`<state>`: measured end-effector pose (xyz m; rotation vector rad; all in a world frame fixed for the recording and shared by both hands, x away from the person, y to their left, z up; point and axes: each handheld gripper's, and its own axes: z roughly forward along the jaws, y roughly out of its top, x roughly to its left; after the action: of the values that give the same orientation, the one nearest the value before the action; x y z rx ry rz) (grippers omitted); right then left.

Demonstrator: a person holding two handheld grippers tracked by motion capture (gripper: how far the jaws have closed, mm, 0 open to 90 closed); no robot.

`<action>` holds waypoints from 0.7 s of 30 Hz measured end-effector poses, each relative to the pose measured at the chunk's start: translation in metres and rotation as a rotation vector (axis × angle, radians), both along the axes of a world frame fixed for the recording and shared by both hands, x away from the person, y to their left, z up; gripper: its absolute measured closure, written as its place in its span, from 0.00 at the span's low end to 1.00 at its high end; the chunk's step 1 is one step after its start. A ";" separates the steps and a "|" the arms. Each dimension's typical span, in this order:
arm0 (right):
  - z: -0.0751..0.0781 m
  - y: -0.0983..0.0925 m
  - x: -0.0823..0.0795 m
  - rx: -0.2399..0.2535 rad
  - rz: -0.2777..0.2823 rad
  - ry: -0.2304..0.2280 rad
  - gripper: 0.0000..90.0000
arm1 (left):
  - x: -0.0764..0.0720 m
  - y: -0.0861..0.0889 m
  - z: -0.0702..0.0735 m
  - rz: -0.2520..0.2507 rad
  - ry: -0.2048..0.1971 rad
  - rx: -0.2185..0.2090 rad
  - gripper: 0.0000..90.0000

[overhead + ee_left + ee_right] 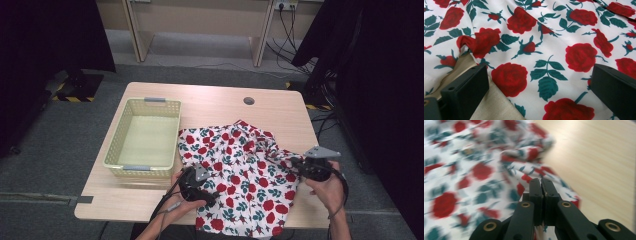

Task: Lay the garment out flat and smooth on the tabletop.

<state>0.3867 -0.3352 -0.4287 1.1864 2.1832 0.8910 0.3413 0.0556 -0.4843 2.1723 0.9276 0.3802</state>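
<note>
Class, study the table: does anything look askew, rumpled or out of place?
The rose-print cloth lies crumpled, bunched into folds at its far side, and its near edge hangs over the table edge. The basket sits square beside it. Nothing spilled or damaged.

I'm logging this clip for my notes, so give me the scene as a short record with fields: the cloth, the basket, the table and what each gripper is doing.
cloth: white fabric printed with red roses and green leaves, spread crumpled on the table's near right part
basket: pale yellow perforated plastic basket, nothing in it, left of the cloth
table: light wooden table
left gripper: jaws wide apart over the cloth, nothing pinched
right gripper: jaws shut on the cloth's right edge
touching: basket and cloth look close, contact unclear
</note>
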 end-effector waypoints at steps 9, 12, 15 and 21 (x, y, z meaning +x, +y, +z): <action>-0.008 -0.067 0.027 0.042 -0.206 0.016 0.93 | 0.000 0.000 0.000 0.000 -0.001 -0.001 0.01; -0.009 -0.073 0.024 0.062 -0.239 0.010 0.80 | 0.001 0.000 0.000 -0.002 0.001 0.001 0.01; -0.003 -0.072 0.018 0.091 -0.273 -0.021 0.63 | 0.001 0.000 0.000 -0.002 0.001 0.001 0.01; 0.010 -0.049 0.003 0.138 -0.215 -0.065 0.47 | 0.001 0.000 0.000 -0.003 0.001 0.001 0.01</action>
<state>0.3898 -0.3847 -0.4183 1.4070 1.9257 0.9843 0.3421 0.0551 -0.4844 2.1747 0.9253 0.3782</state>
